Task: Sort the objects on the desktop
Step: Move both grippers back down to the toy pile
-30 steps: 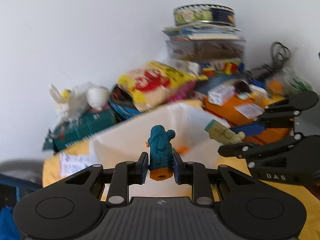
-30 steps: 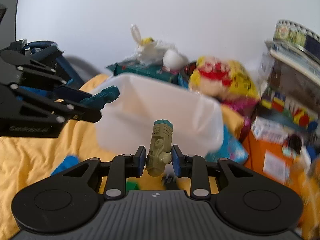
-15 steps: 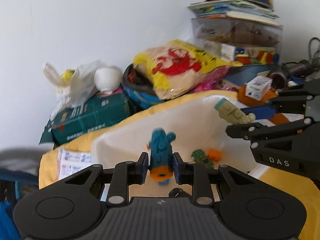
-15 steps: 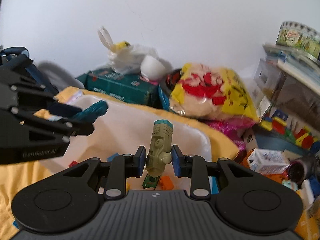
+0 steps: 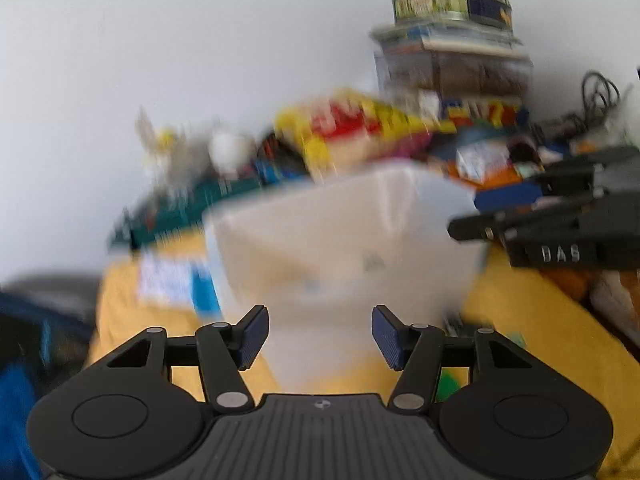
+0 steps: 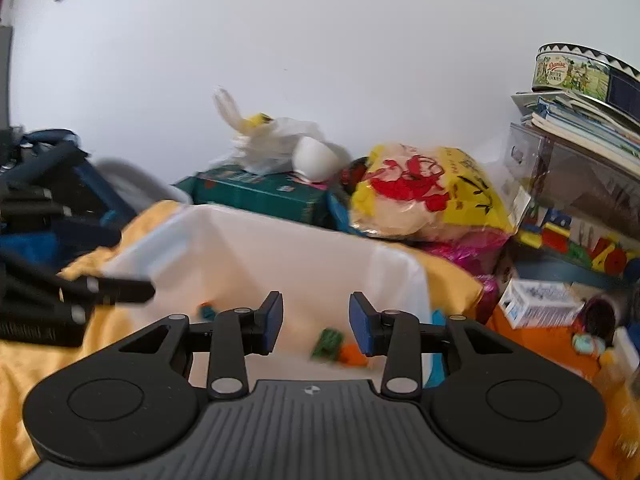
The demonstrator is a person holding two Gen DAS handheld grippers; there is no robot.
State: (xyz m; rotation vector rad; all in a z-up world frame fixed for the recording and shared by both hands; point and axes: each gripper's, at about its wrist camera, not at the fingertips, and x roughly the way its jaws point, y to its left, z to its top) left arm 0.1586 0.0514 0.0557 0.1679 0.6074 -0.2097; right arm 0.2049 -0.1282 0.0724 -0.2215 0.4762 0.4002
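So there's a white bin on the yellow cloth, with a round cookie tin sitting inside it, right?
Not quite. The cookie tin sits on top of the stack of books at the right, as the right wrist view shows. The white bin does stand on the yellow cloth.

White bin (image 6: 304, 256) on a yellow cloth (image 6: 452, 276); a yellow bag (image 6: 432, 192) with red print; a dark green box (image 6: 260, 194).
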